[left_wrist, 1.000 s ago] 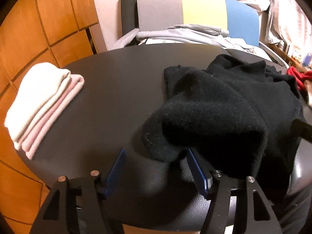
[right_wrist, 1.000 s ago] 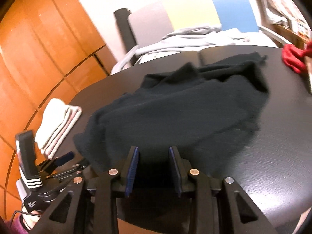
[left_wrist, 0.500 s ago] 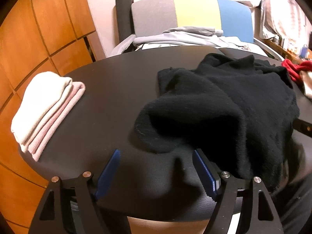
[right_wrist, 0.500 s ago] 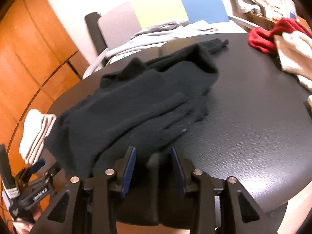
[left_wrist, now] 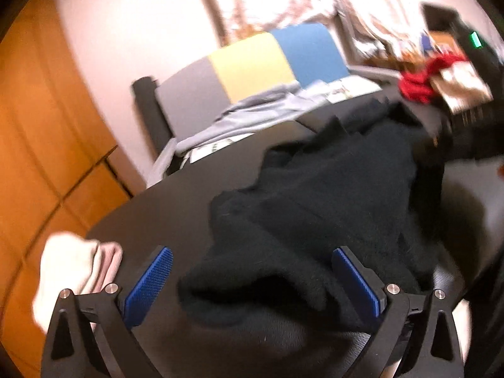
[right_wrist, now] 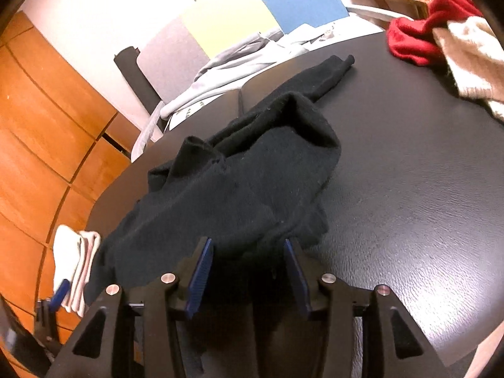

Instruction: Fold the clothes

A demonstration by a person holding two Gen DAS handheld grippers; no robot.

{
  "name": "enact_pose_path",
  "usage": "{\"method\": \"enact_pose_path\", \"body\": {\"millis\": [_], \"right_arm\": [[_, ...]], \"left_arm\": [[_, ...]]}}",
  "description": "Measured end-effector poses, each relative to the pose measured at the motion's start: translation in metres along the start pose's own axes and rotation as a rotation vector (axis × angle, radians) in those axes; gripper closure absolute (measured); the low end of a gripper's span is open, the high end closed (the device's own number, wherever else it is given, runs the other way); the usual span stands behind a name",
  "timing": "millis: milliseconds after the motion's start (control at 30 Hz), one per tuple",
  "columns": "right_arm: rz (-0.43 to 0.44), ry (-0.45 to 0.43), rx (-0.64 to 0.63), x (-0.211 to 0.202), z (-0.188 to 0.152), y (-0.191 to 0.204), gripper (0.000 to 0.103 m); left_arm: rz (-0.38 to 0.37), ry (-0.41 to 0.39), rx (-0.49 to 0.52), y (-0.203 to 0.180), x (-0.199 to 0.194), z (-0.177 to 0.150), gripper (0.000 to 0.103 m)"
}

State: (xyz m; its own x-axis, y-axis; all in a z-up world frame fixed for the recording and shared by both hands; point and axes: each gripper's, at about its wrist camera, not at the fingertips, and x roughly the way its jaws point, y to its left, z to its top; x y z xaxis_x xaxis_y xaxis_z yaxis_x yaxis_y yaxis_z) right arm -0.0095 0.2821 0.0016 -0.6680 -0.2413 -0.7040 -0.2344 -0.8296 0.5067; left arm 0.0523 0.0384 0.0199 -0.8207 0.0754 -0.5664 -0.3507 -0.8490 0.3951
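Since a sec ago both views have swung: left wrist view now rolled and blurred, w/ more wall and window showing, and the right wrist view has slid along so the red cloth [right_wrist: 415, 36] and cream knit [right_wrist: 472, 63] sit in its top right corner.

Left tongs [left_wrist: 249, 283] are wide apart and opening; a fold of the crumpled black fleece garment [left_wrist: 315, 220] lies between the blue pads, not pinched. Right tongs [right_wrist: 247, 271] are part open, jaws opening too; the near hem of the garment [right_wrist: 236, 189] lies between the pads, no clamp visible.

Garment sits in a loose heap mid-worktop, one sleeve trailing toward the far edge. Worktop [right_wrist: 409, 189] is a round, dark, leather-textured surface. At its left rim lies a folded stack of white and pale pink cloths [right_wrist: 75, 258], well apart from the red and cream pieces on the far right.

Room: orange wood panelling [right_wrist: 47, 126] along the left, pale wall behind. Beyond the worktop stands a chair w/ a grey, yellow and blue backrest [right_wrist: 239, 15], a light grey garment [right_wrist: 236, 63] draped over its seat. Clutter at far right is too blurred to tell.
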Motion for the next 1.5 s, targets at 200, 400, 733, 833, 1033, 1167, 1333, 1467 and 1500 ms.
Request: {"method": "enact_pose_path", "body": {"millis": [200,400,733,833,1033,1167,1333,1467,1500], "right_arm": [[-0.012,0.051,-0.01,0.022,0.014,-0.003,0.054],[-0.01,-0.006,-0.091,0.025,0.018,0.006,0.091],[0.081,-0.14,0.02,-0.024,0.018,-0.012,0.092],[0.027,-0.119,0.044,-0.027,0.017,-0.022,0.077],[0.072,-0.094,0.068,-0.04,0.001,-0.033,0.069],[0.218,0.027,0.059,-0.024,-0.02,-0.018,0.068],[0.334,0.201,0.039,0.001,-0.043,0.002,0.06],[0.298,0.215,0.019,0.011,-0.053,0.009,0.057],[0.301,0.214,0.027,0.015,-0.053,0.01,0.057]], "left_arm": [[-0.032,0.109,0.068,-0.017,0.042,-0.007,0.0],[-0.131,0.156,-0.107,-0.002,0.046,-0.002,0.051],[-0.298,0.153,-0.241,0.008,0.017,-0.003,0.076],[-0.356,0.202,-0.304,0.025,0.019,-0.001,0.042],[-0.155,0.078,-0.234,0.064,0.007,0.012,0.006],[-0.001,0.025,-0.092,0.07,0.018,0.028,0.006],[-0.032,0.023,-0.024,0.077,0.053,0.051,0.006],[-0.125,0.062,-0.122,0.099,0.083,0.066,0.006],[-0.138,0.061,-0.146,0.099,0.089,0.07,0.006]]}}
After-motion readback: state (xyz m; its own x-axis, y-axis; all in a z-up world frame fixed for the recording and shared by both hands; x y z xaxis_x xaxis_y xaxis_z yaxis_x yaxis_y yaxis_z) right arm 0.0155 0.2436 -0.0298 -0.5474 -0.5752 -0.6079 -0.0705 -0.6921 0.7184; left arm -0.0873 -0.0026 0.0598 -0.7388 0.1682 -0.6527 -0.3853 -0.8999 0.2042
